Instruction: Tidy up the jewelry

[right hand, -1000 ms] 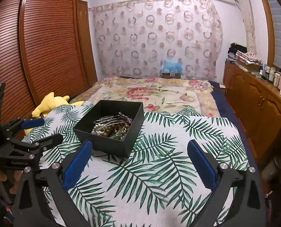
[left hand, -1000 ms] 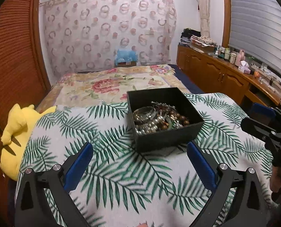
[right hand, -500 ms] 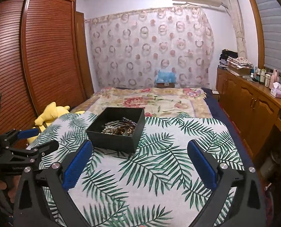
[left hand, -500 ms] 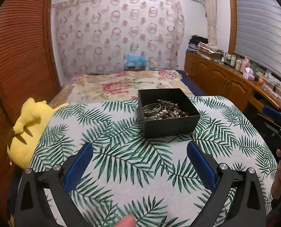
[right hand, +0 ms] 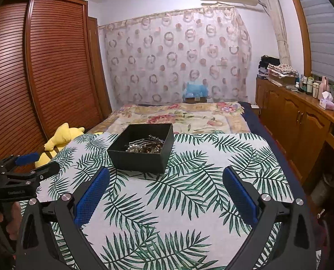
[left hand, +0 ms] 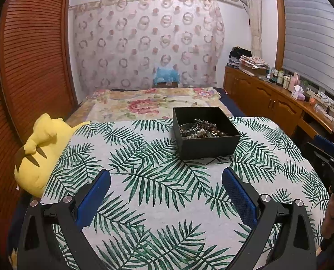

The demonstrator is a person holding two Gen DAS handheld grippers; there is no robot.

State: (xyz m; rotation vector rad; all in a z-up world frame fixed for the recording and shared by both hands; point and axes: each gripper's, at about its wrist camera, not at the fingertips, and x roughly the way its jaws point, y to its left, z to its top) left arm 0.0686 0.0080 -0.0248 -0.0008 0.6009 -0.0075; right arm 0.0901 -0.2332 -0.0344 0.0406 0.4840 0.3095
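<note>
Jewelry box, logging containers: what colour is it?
Black jewelry box, clearest in the left wrist view.

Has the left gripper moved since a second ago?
Yes. The left gripper has backed away from the black box, which now looks smaller and farther off.

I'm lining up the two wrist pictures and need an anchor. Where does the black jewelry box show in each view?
Left wrist view: the black jewelry box sits right of centre, beyond the open left gripper, on the palm-leaf cloth.
Right wrist view: the box sits left of centre, beyond the open right gripper.
Shared landmark: the yellow plush toy at the cloth's left edge.
</note>
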